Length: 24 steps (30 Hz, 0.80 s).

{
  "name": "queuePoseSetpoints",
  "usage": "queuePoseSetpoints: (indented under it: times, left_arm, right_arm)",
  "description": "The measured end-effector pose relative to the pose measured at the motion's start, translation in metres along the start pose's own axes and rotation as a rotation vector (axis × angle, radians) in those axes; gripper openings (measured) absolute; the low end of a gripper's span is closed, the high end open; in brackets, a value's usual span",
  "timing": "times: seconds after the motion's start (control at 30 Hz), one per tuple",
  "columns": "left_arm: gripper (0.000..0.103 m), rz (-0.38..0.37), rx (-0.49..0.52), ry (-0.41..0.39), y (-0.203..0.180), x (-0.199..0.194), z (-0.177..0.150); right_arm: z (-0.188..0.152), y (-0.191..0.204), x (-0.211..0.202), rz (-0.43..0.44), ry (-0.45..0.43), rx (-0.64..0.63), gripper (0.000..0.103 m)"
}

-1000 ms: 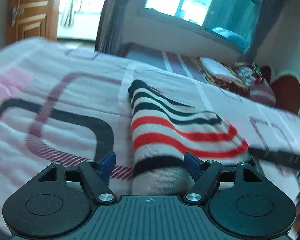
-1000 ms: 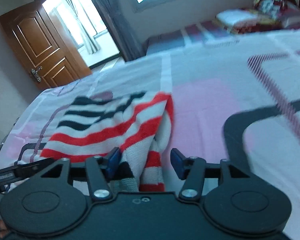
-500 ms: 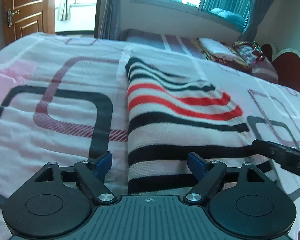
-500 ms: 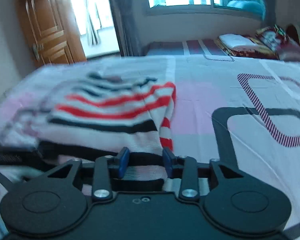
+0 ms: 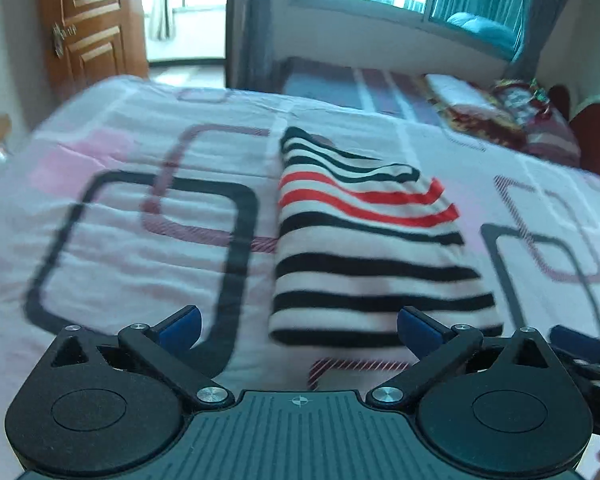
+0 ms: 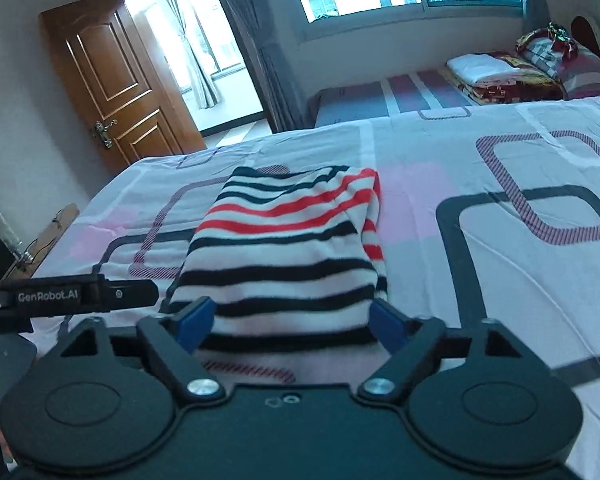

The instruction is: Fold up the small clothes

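Note:
A small garment with black, red and white stripes (image 5: 364, 248) lies folded flat on the patterned bedsheet (image 5: 132, 216). My left gripper (image 5: 298, 326) is open and empty, just short of the garment's near edge, towards its left side. In the right wrist view the same garment (image 6: 284, 256) lies straight ahead. My right gripper (image 6: 288, 322) is open and empty, its blue pads (image 6: 194, 318) standing either side of the garment's near edge. The left gripper's finger (image 6: 80, 294) shows at the left of that view.
The bed is wide, with white, pink and dark square patterns. A second bed with folded bedding (image 6: 496, 74) stands behind, under the window. A wooden door (image 6: 112, 88) is at the far left. The bed edge and floor clutter (image 6: 28, 248) lie to the left.
My right gripper has let go of the garment and opened wide. Both grippers have drawn back a little, and the garment now lies flat with its folded half laid over.

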<state>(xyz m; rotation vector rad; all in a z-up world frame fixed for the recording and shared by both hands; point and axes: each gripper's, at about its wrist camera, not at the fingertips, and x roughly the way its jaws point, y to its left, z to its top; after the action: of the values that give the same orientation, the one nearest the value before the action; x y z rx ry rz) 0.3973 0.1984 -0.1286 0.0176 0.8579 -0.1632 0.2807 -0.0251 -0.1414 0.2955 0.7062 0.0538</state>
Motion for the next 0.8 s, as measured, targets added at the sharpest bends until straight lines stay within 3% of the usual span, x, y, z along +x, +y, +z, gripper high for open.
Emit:
queuePoseSetpoints:
  times: [0.1,0.47,0.63,0.8]
  left_arm:
    - [0.103,0.059,0.064,-0.035,-0.007,-0.029,-0.013]
    - [0.103,0.011,0.037,-0.110,-0.025,-0.144,-0.081]
    - [0.103,0.005,0.016,-0.116,-0.032,-0.187,-0.113]
    - [0.103,0.045,0.017,-0.173,-0.036,-0.223,-0.137]
  right_arm:
    - [-0.007,0.001,-0.019,0.047,0.022,0.010,0.095]
    - [-0.047,0.008,-0.116,0.136,0.019,-0.015,0.102]
    - [-0.067,0.012,-0.157,0.100,0.019,-0.040,0.102]
    - [-0.086,0.026,-0.203,0.016,-0.065,-0.129,0.102]
